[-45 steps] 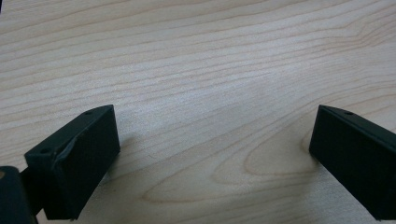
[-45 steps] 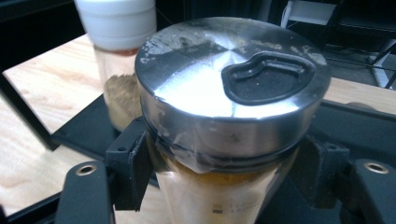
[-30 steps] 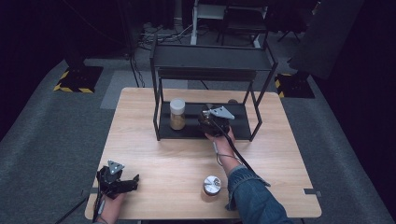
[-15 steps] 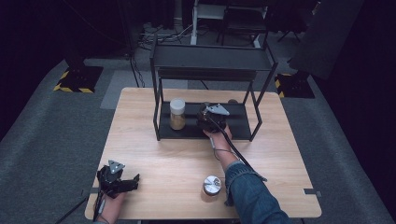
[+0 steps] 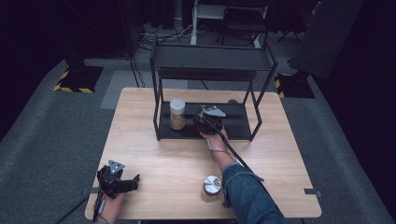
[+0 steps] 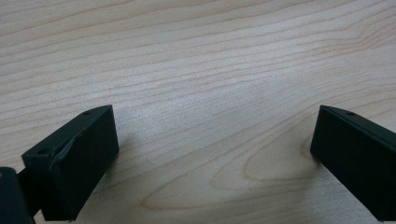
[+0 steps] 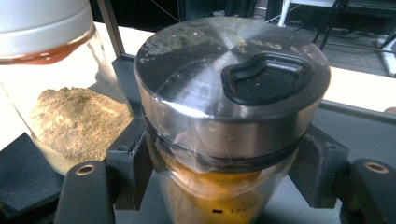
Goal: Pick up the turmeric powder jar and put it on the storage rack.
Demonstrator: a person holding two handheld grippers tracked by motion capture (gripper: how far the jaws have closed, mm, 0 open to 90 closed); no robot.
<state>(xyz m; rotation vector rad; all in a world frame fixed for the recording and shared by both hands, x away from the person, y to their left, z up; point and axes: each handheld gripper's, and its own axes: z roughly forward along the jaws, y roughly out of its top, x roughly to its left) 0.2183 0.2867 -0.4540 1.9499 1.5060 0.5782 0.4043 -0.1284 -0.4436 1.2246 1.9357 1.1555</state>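
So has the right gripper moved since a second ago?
Yes. The right gripper has slid slightly left along the rack, closer to the white-lidded jar.

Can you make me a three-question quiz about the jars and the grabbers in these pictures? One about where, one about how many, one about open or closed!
1. Where is the jar with the white lid?
A. On the black rack's lower shelf
B. On the floor
C. On the rack's top shelf

2. How many jars with silver metal lids are there?
A. None
B. Two
C. Five

3. How is the left gripper?
A. Squeezing a jar
B. Open over bare table
C. Holding a spoon

Answers:
1 A, it stands on the lower shelf of the black rack.
2 B, one jar sits in the right gripper, another jar stands on the table.
3 B, its jaws stand apart with only wood between.
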